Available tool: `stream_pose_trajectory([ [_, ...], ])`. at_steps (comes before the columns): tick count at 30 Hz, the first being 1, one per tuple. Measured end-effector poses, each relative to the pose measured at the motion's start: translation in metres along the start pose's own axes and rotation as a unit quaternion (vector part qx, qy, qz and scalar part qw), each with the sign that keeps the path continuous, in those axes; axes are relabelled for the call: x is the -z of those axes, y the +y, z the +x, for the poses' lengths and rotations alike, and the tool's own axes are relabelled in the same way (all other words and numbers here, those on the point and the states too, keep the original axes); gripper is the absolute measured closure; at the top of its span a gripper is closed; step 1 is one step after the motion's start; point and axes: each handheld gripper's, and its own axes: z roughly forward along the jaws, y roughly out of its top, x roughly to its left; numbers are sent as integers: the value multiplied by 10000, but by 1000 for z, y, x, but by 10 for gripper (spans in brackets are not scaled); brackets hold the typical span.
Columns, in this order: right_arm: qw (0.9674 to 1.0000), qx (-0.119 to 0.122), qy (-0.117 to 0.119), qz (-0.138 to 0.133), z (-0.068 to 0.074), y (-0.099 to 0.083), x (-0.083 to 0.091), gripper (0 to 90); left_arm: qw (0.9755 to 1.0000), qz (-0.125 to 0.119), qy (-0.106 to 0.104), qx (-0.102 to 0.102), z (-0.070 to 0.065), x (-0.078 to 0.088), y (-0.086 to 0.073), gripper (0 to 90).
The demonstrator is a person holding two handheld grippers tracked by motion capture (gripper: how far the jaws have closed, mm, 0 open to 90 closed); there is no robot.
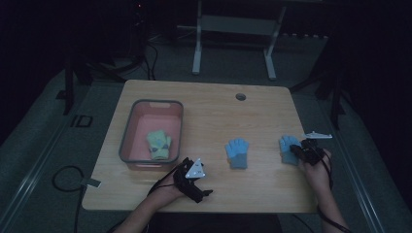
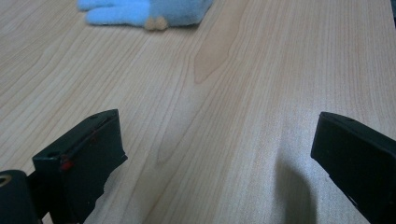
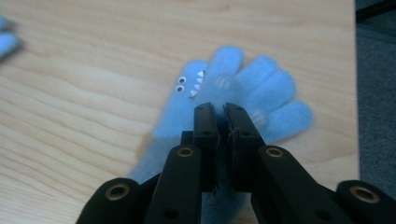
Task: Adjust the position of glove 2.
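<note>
A dim room surrounds a pale wooden table [image 1: 209, 111], with the legs of a white stand on the grey floor beyond it. On the table at about nine o'clock sits a grey-rimmed pink bin [image 1: 127, 127] that already holds a green glove [image 1: 159, 144]. Just right of centre lies a blue glove [image 1: 237, 152], fingers pointing to twelve o'clock, free of either tool. Its mate, the second blue glove [image 3: 243, 93], lies toward three o'clock near the table's right edge, and this one carries small eyes and white teeth on its back.

The right tongs [image 3: 223, 108] are closed on that second glove's fleece near the palm; the jaws stand almost together, so the bite appears thin, though the fabric between them is hard to make out. The left tongs [image 2: 215, 140] rest at about seven o'clock, jaws wide apart with bare wood between them and nothing held.

The work in hand looks like moving gloves to the bin. The risk is that such a shallow pinch takes only the top layer: the glove could slip free on lifting, or hang long and catch the bin's rim.
</note>
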Motion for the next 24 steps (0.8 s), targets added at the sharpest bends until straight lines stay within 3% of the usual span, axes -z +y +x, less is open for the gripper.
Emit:
stream_pose_trajectory([
  [10, 9993, 139, 72, -349, 23, 31, 31, 849, 10000, 3, 0, -14, 0, 0, 0, 26],
  [17, 9965, 389, 275, -693, 52, 53, 54, 850, 10000, -15, -6, -1, 0, 0, 0, 27],
  [24, 9934, 630, 471, -837, 80, 66, 60, 851, 10000, 3, -4, -26, 0, 0, 0, 27],
])
